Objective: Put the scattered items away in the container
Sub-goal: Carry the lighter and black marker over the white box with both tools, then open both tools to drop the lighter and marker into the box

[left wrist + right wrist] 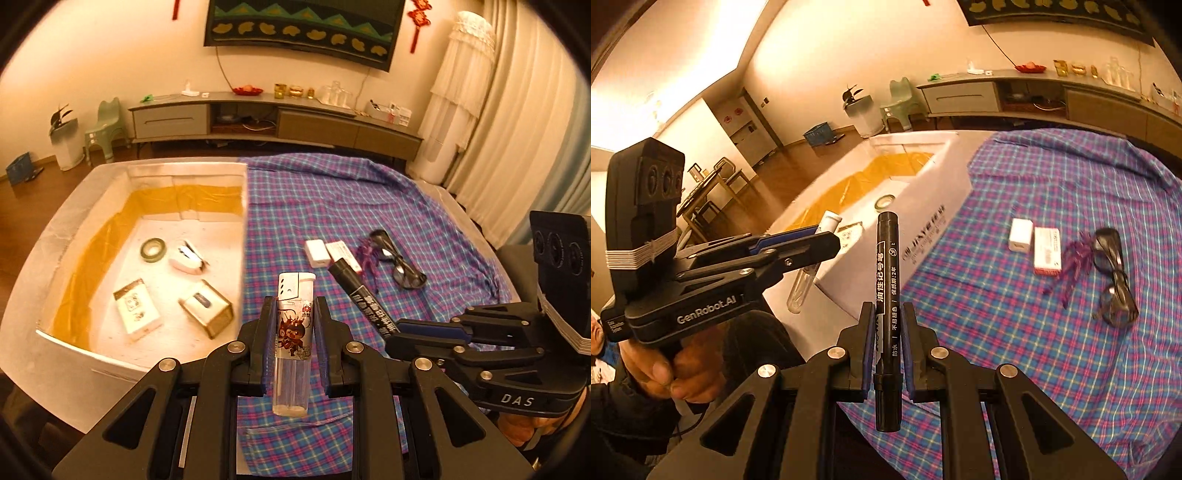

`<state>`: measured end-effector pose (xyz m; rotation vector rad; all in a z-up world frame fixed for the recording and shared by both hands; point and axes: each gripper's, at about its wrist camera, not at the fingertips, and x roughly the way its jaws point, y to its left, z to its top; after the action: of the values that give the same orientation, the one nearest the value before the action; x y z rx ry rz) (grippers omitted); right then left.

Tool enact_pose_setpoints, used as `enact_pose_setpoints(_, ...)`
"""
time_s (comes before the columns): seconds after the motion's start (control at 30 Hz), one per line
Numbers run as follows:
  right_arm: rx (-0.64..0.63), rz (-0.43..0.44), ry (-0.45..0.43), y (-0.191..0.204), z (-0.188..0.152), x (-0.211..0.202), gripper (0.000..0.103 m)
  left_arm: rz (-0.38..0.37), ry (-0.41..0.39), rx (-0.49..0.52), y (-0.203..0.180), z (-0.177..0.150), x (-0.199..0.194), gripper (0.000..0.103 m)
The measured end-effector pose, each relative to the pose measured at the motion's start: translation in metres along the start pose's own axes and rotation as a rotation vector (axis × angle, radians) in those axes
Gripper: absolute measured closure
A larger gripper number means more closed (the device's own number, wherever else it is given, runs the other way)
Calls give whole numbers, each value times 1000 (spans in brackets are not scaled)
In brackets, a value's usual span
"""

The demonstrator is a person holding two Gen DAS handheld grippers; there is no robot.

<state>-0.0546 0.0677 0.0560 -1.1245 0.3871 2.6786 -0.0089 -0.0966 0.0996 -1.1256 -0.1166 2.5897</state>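
Observation:
My left gripper (294,306) is shut on a clear lighter (293,332) with a cartoon print, held upright just right of the white foam box (66,221). My right gripper (885,314) is shut on a black marker (886,295), held above the checked cloth (1052,332) by the box's (934,206) near corner. The marker (360,295) and right gripper (436,332) show in the left wrist view. The box holds a tape roll (153,250), two small cartons (137,309) and a white item (186,258). The left gripper (820,240) shows in the right wrist view.
On the cloth lie a white adapter (317,253), a small white-and-red box (343,254), a purple tangle (367,258) and safety glasses (399,264). They show in the right wrist view too: adapter (1020,234), box (1047,251), glasses (1115,280). A TV cabinet (277,118) stands behind.

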Motion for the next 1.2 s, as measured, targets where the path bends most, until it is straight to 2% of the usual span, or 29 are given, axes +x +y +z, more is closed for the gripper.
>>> enact_pose_setpoints(0.3, -71, -6, -19, 31, 36, 9, 88, 38, -26, -35, 34, 14, -9, 83)
enact_pose_setpoints(0.53, -141, -35, -23, 54, 66, 24, 88, 37, -22, -72, 62, 27, -8, 83)
enact_pose_setpoints(0.9, -199, -72, 4, 71, 108, 59, 88, 21, 41, -202, 112, 51, 16, 83)
enact_pose_setpoints(1.2, -198, -111, 68, 63, 140, 104, 88, 9, 140, -306, 150, 67, 54, 83)
